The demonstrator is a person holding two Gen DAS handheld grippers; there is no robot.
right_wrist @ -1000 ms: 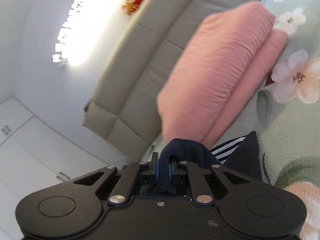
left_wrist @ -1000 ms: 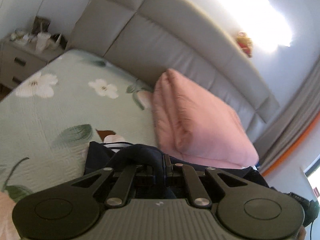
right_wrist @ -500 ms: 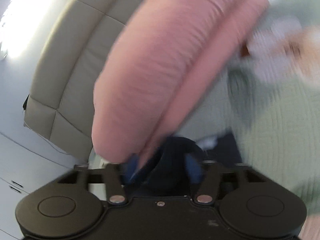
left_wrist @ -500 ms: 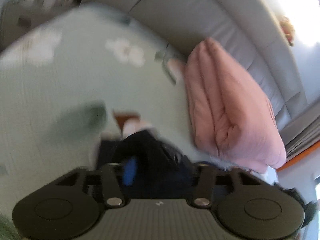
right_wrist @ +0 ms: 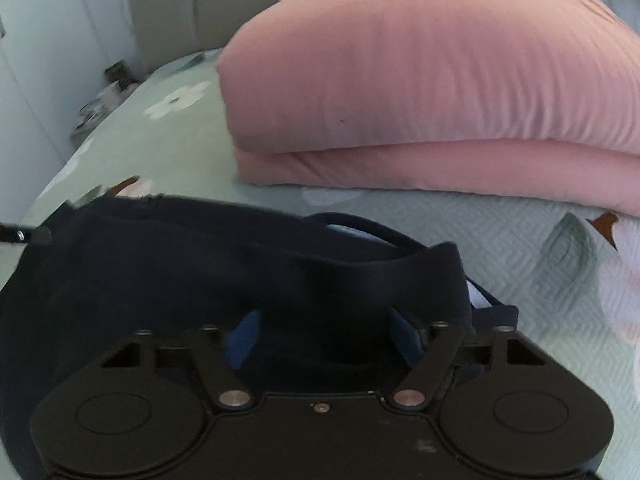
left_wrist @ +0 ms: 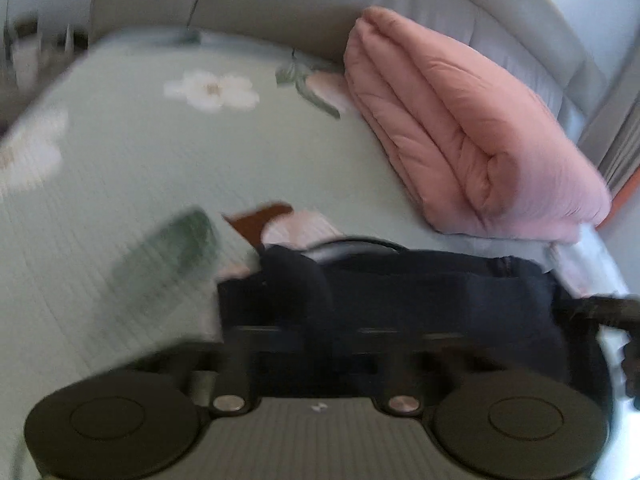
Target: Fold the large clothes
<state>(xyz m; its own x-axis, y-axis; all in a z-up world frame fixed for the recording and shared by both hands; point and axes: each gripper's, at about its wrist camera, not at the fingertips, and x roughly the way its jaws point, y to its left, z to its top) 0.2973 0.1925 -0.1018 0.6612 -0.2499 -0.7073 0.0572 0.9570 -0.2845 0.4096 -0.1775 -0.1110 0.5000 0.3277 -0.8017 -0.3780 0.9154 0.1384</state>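
A dark navy garment (left_wrist: 420, 280) lies on the green floral bedspread (left_wrist: 120, 160), stretched between my two grippers. My left gripper (left_wrist: 320, 332) stands over its left end; its fingers are spread wide, and the cloth bunches between them, blurred. In the right wrist view the garment (right_wrist: 240, 264) drapes across the front of my right gripper (right_wrist: 324, 332), whose blue-padded fingers (right_wrist: 242, 336) are wide apart with cloth lying loose between them.
A folded pink quilt (left_wrist: 460, 132) lies close behind the garment, also seen in the right wrist view (right_wrist: 432, 92). A grey padded headboard (left_wrist: 280, 0) stands behind it. A cluttered nightstand (left_wrist: 28, 52) stands at the far left.
Both grippers were shut on the navy garment; they have swung down toward the bed and both have opened. The garment now lies stretched on the bedspread.
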